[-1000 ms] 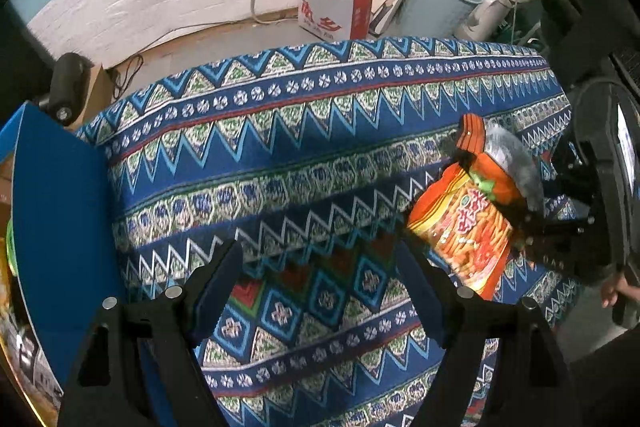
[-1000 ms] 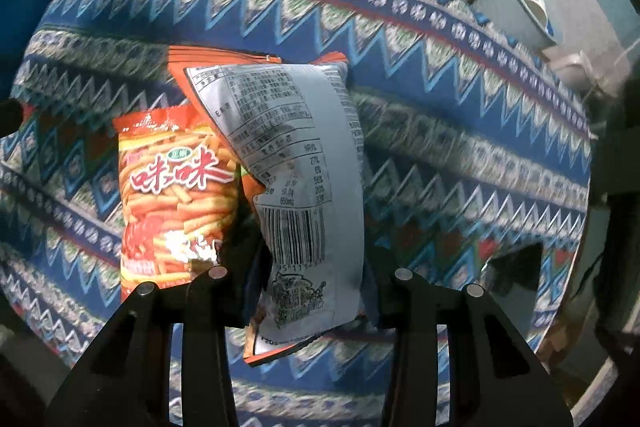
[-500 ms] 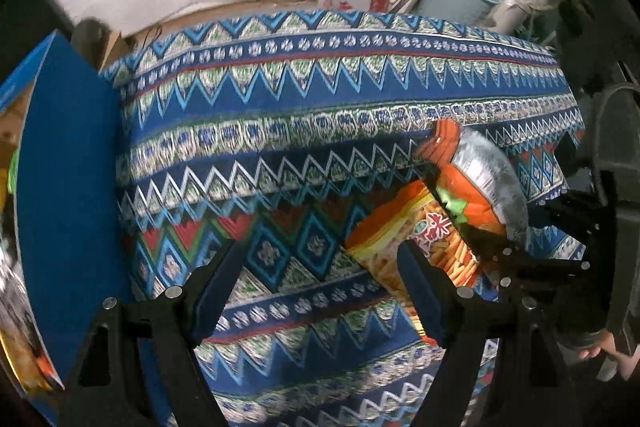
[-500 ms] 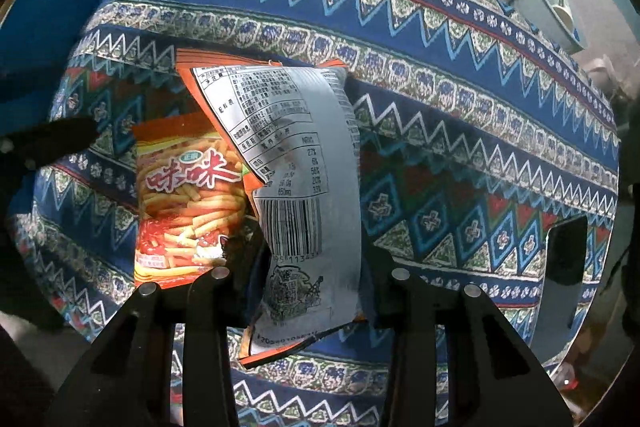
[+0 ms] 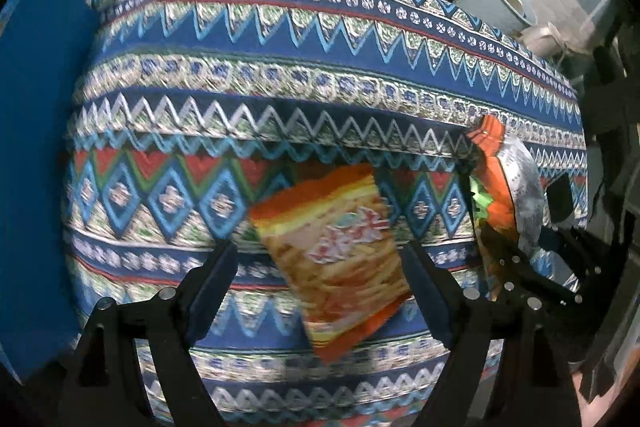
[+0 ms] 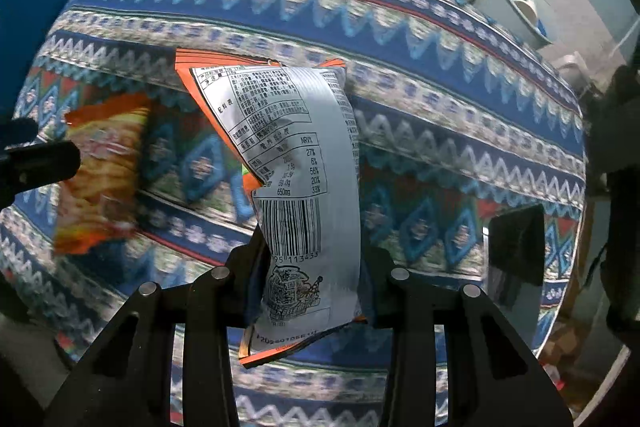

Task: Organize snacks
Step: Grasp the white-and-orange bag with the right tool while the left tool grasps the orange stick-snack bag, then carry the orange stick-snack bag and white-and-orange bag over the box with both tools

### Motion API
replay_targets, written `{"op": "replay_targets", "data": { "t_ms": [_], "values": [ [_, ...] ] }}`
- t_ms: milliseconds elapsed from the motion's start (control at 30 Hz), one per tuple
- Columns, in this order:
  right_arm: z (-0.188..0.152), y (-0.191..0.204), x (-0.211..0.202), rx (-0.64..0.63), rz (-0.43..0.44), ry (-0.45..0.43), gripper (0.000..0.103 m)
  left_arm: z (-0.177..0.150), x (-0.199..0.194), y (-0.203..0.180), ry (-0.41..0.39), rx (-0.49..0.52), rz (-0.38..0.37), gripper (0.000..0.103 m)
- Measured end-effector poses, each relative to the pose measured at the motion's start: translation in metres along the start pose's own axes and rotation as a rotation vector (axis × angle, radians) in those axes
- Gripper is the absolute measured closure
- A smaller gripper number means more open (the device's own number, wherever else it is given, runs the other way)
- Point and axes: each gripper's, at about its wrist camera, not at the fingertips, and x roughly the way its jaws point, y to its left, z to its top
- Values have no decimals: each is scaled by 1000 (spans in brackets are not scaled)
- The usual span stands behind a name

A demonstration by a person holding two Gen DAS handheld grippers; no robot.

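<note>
The right gripper [image 6: 310,283] clamps the silver-backed snack bag [image 6: 296,163] above the patterned tablecloth [image 6: 420,39]. The left gripper [image 5: 320,267], open wide, straddles the orange fries bag [image 5: 336,251]. Closing off-centre could crush its contents.

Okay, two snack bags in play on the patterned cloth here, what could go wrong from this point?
1. The right gripper pinches the silver-backed bag only at its lower end; the rest stands free above the fingers, so it may flop or slip out.
2. The orange fries bag lies tilted between the open fingers of the left gripper. Closing now may catch only a corner or crush it.
3. The two grippers are close together and might bump.
</note>
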Motion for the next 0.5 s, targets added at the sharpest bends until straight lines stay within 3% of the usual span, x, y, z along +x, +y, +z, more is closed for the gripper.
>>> {"op": "replay_targets", "data": {
  "t_ms": [233,500],
  "values": [
    [6,-32,-2,42,15,-38,66,-9,24,-18,33,-67,3,16],
    [18,-59,-7,72,33,-65,66,-12,48,-43,17,15,89,15]
  ]
}}
